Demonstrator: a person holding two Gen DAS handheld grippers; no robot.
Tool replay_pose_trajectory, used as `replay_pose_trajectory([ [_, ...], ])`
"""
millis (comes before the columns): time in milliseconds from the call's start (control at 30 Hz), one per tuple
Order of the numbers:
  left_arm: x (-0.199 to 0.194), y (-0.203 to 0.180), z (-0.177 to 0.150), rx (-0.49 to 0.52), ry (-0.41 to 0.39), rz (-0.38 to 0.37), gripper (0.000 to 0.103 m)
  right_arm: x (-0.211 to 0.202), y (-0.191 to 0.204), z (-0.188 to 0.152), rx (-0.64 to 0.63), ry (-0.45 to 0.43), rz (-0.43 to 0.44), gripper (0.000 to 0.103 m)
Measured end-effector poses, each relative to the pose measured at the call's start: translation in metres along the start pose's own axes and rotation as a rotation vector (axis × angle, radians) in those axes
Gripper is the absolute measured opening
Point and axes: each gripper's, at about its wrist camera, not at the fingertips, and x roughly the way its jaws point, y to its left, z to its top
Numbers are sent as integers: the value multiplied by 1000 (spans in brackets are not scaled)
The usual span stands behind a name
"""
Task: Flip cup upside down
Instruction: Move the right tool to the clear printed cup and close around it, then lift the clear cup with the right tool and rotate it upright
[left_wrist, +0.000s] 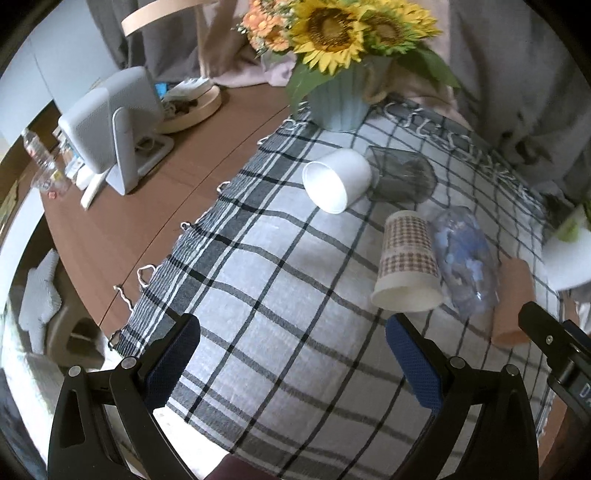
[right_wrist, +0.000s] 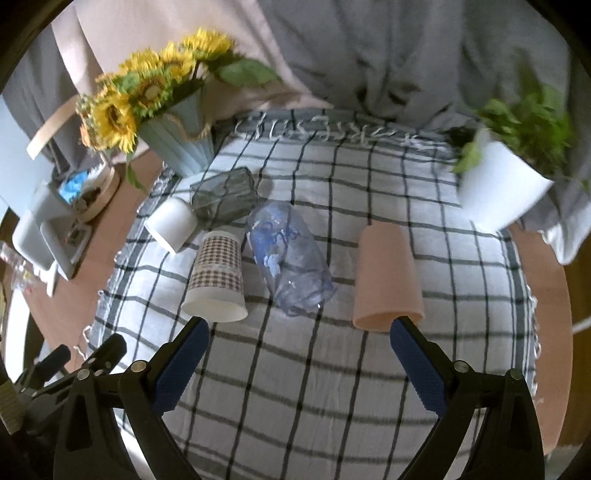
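Observation:
Several cups lie on their sides on a checked cloth (left_wrist: 280, 295). A white cup (left_wrist: 338, 179) (right_wrist: 173, 223), a dark glass cup (left_wrist: 402, 179) (right_wrist: 225, 197), a checked paper cup (left_wrist: 406, 262) (right_wrist: 218, 275), a clear blue-patterned plastic cup (left_wrist: 465, 258) (right_wrist: 290, 258) and a peach cup (left_wrist: 511, 302) (right_wrist: 386, 277). My left gripper (left_wrist: 291, 336) is open and empty, short of the paper cup. My right gripper (right_wrist: 299, 338) is open and empty, its right finger (right_wrist: 413, 358) just in front of the peach cup's mouth.
A blue vase of sunflowers (left_wrist: 340, 99) (right_wrist: 181, 144) stands at the cloth's far left corner. A white pot with a green plant (right_wrist: 502, 192) stands far right. A grey device (left_wrist: 110, 122) and a round wooden tray (left_wrist: 192, 107) sit on the brown table (left_wrist: 110, 229) to the left.

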Motion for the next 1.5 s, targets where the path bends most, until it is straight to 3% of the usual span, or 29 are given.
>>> replay_pose_trajectory([
  [367,25,-18,28,-44,41,86,102,56,22,49,-177,137,41,99],
  [633,42,-28,44,-64,72,151,102,88,32,86,-270,230,20,97],
  [1067,57,-44,63,-35,77,223,102,138,31,92,-302,406,61,87],
  [1500,74,-53,71,28,95,282,102,185,32,94,-288,487,68,78],
])
